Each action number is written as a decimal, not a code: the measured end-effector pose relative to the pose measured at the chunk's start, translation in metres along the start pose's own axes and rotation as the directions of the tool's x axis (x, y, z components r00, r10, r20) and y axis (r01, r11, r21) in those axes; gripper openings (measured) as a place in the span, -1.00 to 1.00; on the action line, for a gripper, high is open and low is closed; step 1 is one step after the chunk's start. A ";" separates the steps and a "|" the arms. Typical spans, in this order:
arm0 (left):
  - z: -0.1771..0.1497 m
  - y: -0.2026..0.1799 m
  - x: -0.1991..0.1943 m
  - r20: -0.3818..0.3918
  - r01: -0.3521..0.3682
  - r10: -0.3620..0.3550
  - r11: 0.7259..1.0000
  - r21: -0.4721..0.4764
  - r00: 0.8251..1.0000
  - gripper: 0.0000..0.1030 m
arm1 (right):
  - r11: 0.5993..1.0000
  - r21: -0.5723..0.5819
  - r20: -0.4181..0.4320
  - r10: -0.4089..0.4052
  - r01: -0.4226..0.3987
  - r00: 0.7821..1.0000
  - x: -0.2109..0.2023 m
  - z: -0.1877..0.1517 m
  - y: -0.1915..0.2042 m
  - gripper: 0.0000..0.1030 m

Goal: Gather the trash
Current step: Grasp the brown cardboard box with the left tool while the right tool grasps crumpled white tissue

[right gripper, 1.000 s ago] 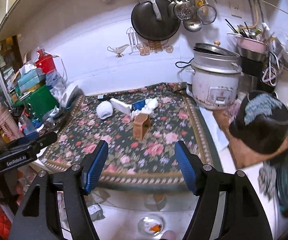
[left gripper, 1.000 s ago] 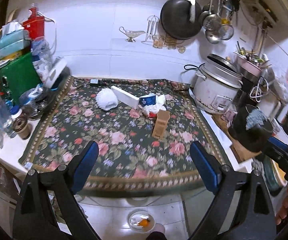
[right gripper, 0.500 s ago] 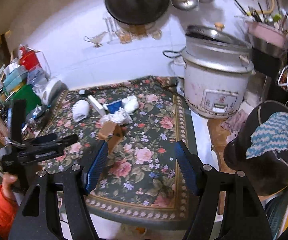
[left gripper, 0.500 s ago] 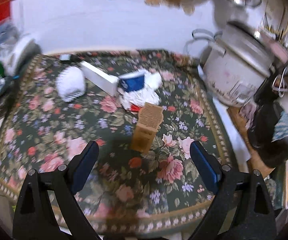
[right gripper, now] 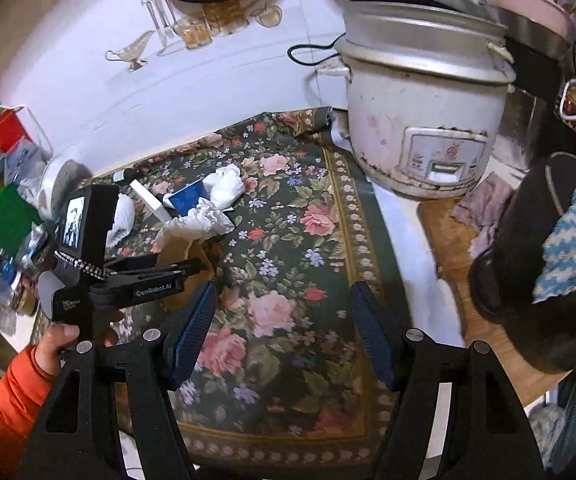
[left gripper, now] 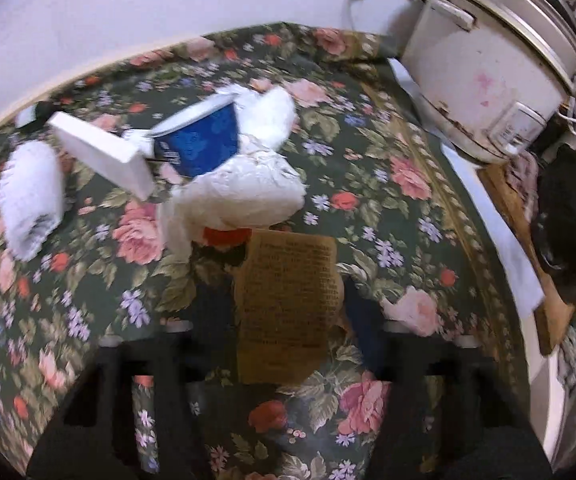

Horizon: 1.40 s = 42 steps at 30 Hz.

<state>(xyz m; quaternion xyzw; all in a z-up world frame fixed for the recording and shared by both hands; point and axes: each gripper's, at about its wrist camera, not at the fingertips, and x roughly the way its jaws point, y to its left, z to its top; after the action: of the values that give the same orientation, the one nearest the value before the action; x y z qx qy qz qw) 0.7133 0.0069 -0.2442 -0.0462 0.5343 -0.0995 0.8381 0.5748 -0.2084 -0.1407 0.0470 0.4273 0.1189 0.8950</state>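
While the left wrist view is blurring with motion, the left tongs are sitting low over the floral cloth on the counter, jaws spread apart on either side of a brown paper packet. Whether the pads are touching the packet cannot be told. The packet's long axis is running away from the camera, its far end pointing at a crumpled white paper wad. A red scrap is peeking out between wad and packet. Behind the wad a blue paper cup is lying on its side, mouth facing up-left; its contents cannot be seen. A white flat box is lying diagonally just left of the cup, a white ribbed object further left, a crumpled tissue just right of the cup. A rice cooker is standing at the right edge of the cloth, lid on.

From the right wrist view, the right tongs are hovering apart over bare cloth, gripping nothing. The left tongs are reaching in from the left, held by a hand in an orange sleeve, tips at the brown packet below the paper wad. The blue cup and tissue are lying behind. The rice cooker is standing at right with its lid slightly askew, and a dark pot draped with a blue-white knit cloth is sitting nearer right.
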 end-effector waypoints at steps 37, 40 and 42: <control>-0.003 0.113 -0.109 0.218 -0.006 0.024 0.997 -0.082 0.976 -0.07 | 0.991 0.084 -0.160 0.116 -0.104 0.980 0.174 0.036 0.076 -0.70; -0.005 0.095 -0.117 0.238 -0.007 0.023 0.997 -0.071 0.971 -0.07 | 0.994 0.046 -0.146 0.101 -0.096 0.984 0.154 0.030 0.070 -0.73; -0.010 0.080 -0.125 0.254 -0.010 0.027 0.997 -0.070 0.967 -0.07 | 0.993 0.033 -0.135 0.115 -0.112 0.984 0.139 0.025 0.063 -0.73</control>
<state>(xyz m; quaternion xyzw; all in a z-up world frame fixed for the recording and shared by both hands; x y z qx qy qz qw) 0.6629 0.1119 -0.1523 -0.0823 0.4256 -0.0666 0.8987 0.6673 -0.1116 -0.2180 0.0742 0.4856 0.1672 0.8548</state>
